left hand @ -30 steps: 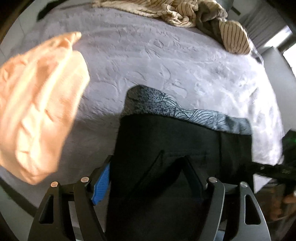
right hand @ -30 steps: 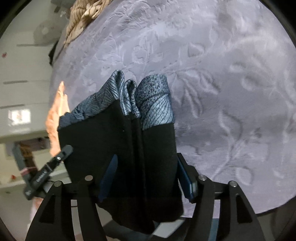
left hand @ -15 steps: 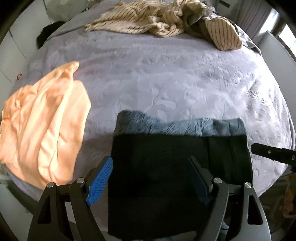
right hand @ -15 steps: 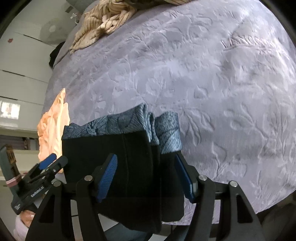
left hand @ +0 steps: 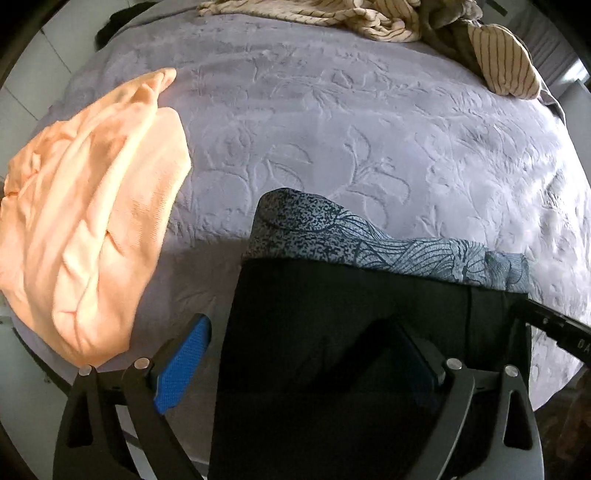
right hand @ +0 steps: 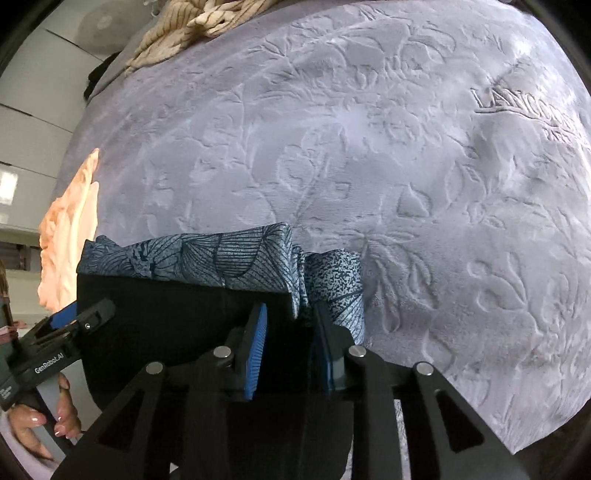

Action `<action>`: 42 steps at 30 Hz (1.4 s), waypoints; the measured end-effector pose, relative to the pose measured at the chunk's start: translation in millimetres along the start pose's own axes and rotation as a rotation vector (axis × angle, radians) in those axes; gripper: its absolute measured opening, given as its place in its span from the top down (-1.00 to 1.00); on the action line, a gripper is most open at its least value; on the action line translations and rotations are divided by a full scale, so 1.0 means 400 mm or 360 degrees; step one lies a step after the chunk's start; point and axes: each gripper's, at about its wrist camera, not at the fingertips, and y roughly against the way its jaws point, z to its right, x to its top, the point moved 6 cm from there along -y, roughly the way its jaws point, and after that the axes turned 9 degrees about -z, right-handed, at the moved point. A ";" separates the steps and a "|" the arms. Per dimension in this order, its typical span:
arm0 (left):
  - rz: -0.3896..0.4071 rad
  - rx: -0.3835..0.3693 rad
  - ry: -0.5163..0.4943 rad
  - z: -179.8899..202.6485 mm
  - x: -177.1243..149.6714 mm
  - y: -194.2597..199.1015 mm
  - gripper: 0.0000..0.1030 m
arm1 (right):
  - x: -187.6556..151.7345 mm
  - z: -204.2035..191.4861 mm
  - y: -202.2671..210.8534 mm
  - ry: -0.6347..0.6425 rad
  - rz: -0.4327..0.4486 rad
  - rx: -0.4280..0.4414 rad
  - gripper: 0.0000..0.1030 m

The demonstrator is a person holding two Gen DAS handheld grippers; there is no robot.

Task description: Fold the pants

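Observation:
The pants (left hand: 354, 332) are a folded bundle, black with a blue-grey patterned band along the far edge, lying on the near part of the grey embossed bed cover (left hand: 369, 129). My left gripper (left hand: 295, 350) is open, its fingers spread wide, and the black fabric drapes over its right finger. In the right wrist view my right gripper (right hand: 290, 332) has narrowed its jaws onto the right corner of the pants (right hand: 184, 306), with fabric between the blue pads. The left gripper (right hand: 55, 332) shows there at the left, held by a hand.
A peach garment (left hand: 85, 229) lies on the bed left of the pants. A striped beige heap (left hand: 388, 18) lies at the far edge. The bed's near and right edges drop off close to the grippers.
My right gripper's jaws have closed from wide open onto the pants' right corner. Both grippers have moved nearer the bed, and the patterned band lies spread wider on the cover.

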 end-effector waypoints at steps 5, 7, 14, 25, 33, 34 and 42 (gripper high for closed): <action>0.0017 0.0050 -0.0091 0.019 -0.047 0.028 -0.86 | -0.029 0.003 0.027 0.0011 -0.0030 0.0001 0.40; 0.0018 0.0031 -0.0092 0.019 -0.067 0.041 -0.86 | -0.049 0.012 0.035 -0.0009 -0.0055 0.0006 0.39; 0.0021 0.0016 -0.0089 0.018 -0.113 0.083 -0.86 | -0.130 0.020 0.067 -0.0073 -0.0090 0.0014 -0.05; 0.0061 0.0052 -0.0221 0.056 -0.147 0.106 -0.99 | -0.192 -0.042 0.070 -0.0066 -0.0065 -0.0063 -0.57; 0.0080 0.0080 -0.0297 0.077 -0.168 0.118 -0.99 | -0.194 -0.057 0.094 -0.0072 0.0043 -0.0136 -0.89; 0.0083 0.0079 -0.0295 0.078 -0.169 0.119 -0.99 | -0.194 -0.057 0.097 -0.0070 0.0056 -0.0151 -0.99; 0.0115 0.0077 -0.0224 0.068 -0.168 0.133 -0.99 | -0.198 -0.063 0.111 -0.0054 0.0083 -0.0187 -0.99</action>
